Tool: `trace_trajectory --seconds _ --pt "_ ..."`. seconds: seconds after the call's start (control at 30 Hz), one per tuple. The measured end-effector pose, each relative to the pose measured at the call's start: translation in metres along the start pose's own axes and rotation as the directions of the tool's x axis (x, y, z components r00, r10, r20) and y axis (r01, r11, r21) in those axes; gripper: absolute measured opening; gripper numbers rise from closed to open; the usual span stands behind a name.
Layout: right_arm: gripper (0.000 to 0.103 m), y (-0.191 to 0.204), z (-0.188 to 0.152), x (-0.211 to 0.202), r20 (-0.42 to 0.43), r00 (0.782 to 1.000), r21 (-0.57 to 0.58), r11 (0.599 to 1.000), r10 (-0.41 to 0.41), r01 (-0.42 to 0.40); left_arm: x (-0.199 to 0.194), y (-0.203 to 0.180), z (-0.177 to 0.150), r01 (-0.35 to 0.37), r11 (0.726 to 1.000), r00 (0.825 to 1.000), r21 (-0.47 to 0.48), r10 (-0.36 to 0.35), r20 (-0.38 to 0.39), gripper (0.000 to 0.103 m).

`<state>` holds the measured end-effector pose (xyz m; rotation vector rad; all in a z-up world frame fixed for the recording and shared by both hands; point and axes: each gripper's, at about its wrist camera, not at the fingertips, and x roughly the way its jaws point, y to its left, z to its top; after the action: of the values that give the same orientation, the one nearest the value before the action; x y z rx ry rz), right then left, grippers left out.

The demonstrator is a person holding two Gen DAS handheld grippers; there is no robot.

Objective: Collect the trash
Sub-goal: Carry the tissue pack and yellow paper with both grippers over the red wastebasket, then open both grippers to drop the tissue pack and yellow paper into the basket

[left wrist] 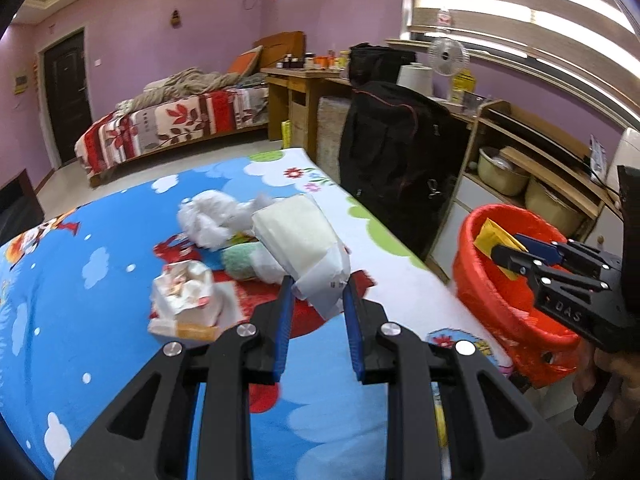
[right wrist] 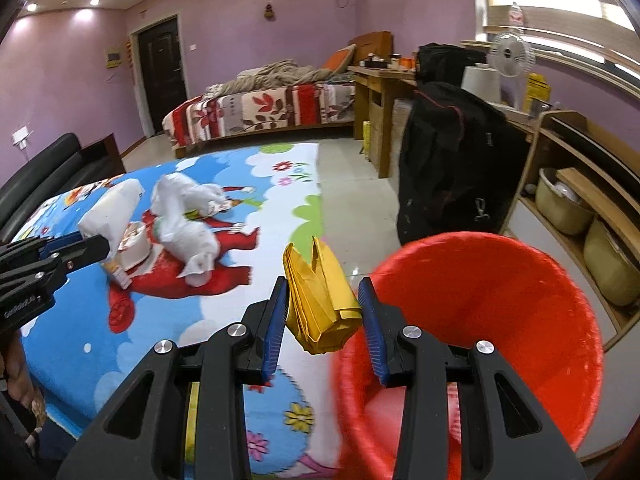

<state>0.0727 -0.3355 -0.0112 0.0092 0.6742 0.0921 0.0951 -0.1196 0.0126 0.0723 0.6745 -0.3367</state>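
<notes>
1. Left wrist view, lower centre: the left gripper (left wrist: 318,292) is clamped on a white soft pack (left wrist: 304,240), its blue pads pressing the pack's lower end above the blue cartoon blanket (left wrist: 100,280).
2. Behind the pack, mid-frame, lie a crumpled white plastic bag (left wrist: 210,218), a green-and-white wrapper (left wrist: 244,262) and, lower left, an opened white carton (left wrist: 184,300) resting on the blanket.
3. Right edge of that frame: the right gripper (left wrist: 506,256) reaches over the red bin (left wrist: 516,308); raised letters on its black body read "DAS".
4. Right wrist view, centre: the right gripper (right wrist: 324,300) is closed on a folded yellow paper (right wrist: 320,300), held just left of the red bin's (right wrist: 500,320) rim, at the blanket's (right wrist: 120,340) edge.
5. Left edge of that frame: the left gripper (right wrist: 106,246) holds the white pack (right wrist: 110,210); printed text on its body is too blurred to read.
6. Print on the pack and carton is too small to make out.
</notes>
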Motion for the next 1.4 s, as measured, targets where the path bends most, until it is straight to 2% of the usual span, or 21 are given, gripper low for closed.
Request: trace_trajectory --seconds 0.5,0.8,1.13,1.33,1.4 --pt "0.037 -0.072 -0.007 -0.019 0.020 0.991 0.105 0.986 -0.130 0.127 0.012 -0.076 0.019 0.135 0.984 0.991 0.120 -0.137 0.001 0.024" --pt "0.037 -0.108 -0.006 -0.031 0.027 0.981 0.154 0.970 -0.193 0.186 0.025 -0.127 0.034 0.230 0.955 0.973 0.186 -0.232 -0.011 0.024" --pt "0.037 -0.139 -0.005 -0.043 0.037 0.969 0.198 0.952 -0.245 0.233 0.039 -0.163 0.041 0.294 0.930 0.955 0.219 -0.293 -0.038 0.025" --pt "0.038 -0.146 -0.005 -0.045 0.043 0.967 0.209 0.949 -0.251 0.237 0.042 -0.173 0.042 0.322 0.917 0.946 0.234 -0.320 -0.049 0.028" --pt "0.040 -0.149 -0.005 -0.046 0.044 0.965 0.213 0.947 -0.257 0.242 0.043 -0.176 0.042 0.333 0.913 0.942 0.236 -0.330 -0.056 0.038"
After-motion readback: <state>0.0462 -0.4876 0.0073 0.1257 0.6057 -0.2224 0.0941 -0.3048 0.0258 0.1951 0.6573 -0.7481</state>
